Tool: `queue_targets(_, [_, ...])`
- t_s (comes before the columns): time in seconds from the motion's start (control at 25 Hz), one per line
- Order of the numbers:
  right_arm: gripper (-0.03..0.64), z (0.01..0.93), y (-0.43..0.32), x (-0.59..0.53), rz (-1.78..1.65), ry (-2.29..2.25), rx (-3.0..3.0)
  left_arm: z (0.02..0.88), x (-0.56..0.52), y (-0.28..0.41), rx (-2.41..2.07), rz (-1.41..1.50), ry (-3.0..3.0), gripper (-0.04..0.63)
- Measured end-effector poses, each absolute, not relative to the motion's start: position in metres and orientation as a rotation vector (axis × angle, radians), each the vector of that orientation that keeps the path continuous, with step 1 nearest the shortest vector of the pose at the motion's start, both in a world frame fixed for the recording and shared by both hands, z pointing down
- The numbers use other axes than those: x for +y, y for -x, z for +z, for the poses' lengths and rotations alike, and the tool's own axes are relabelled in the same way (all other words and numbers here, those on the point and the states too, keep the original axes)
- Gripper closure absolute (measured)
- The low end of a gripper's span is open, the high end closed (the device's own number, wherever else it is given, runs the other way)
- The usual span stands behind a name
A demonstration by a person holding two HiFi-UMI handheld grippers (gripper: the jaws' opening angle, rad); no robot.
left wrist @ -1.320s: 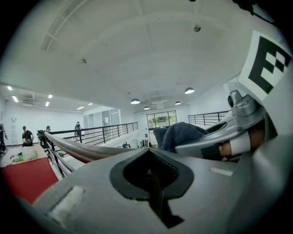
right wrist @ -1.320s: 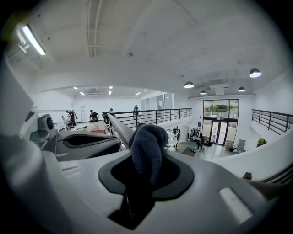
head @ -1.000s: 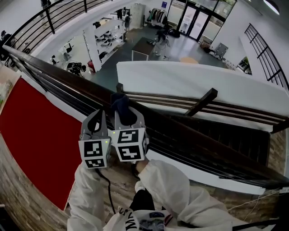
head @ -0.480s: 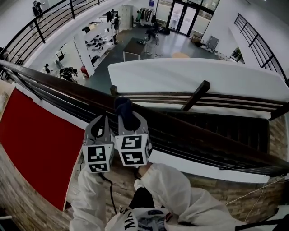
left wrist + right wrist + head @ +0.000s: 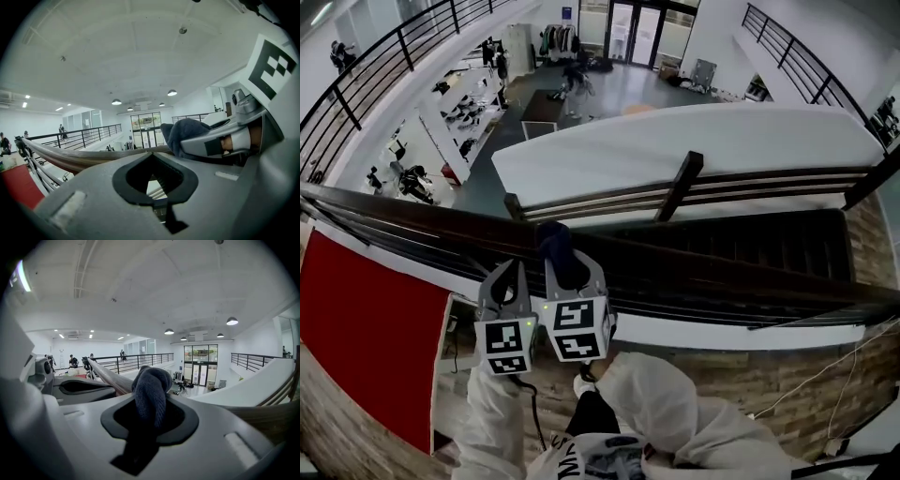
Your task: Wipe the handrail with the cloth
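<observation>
the right gripper (image 5: 560,266) pinches the dark cloth (image 5: 554,240), which seems to rest on the handrail (image 5: 412,214). the left gripper (image 5: 508,281) sits just beside it, its jaws pressed together on nothing.

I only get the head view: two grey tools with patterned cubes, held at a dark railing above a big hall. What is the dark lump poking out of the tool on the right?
Observer: A bunched dark blue cloth. The right gripper view shows the right gripper shut on it.
Visitor: Is the other tool carrying anything?
Observer: No. In the left gripper view the left gripper has its jaws together with nothing between them.
Visitor: Is the railing black?
Observer: Up close the handrail reads as brown with a rounded top, running away just left of the cloth.
</observation>
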State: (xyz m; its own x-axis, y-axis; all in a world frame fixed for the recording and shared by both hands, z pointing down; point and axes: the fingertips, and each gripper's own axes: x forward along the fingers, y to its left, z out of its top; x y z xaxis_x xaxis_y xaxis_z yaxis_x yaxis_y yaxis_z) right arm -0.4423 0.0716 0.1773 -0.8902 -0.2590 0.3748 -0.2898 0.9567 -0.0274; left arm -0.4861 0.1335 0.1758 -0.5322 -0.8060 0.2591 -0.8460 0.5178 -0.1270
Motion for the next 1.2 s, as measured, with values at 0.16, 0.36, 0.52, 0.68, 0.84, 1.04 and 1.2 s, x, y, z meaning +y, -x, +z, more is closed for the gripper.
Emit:
queue_targets(0.16, [0.522,0.176,0.414,0.046,0.137,-0.456,-2.742,0.176,0.108,0.458,-2.561,0.364,-1.472,0.594])
queue_targets(0.36, [0.523,0.177,0.378,0.017,0.181,-0.518,-2.741,0.172,0.084,0.420,-2.534,0.375,-1.525,0.594])
queue_targets(0.52, [0.523,0.176,0.347,-0.003,0.203,-0.549,-2.747,0.172,0.063,0.390,-2.508,0.380,-1.564,0.594])
queue_targets(0.68, [0.523,0.174,0.319,-0.021,0.209,-0.589,-2.756,0.167,0.040,0.363,-2.487,0.384,-1.622,0.594])
queue_targets(0.84, [0.523,0.175,0.295,-0.037,0.201,-0.617,-2.749,0.168,0.021,0.340,-2.463,0.382,-1.660,0.594])
queue_targets(1.04, [0.523,0.174,0.254,-0.062,0.181,-0.650,-2.733,0.172,-0.005,0.301,-2.421,0.376,-1.698,0.594])
queue_targets(1.2, [0.523,0.173,0.222,-0.082,0.168,-0.684,-2.724,0.172,-0.029,0.268,-2.397,0.367,-1.748,0.594])
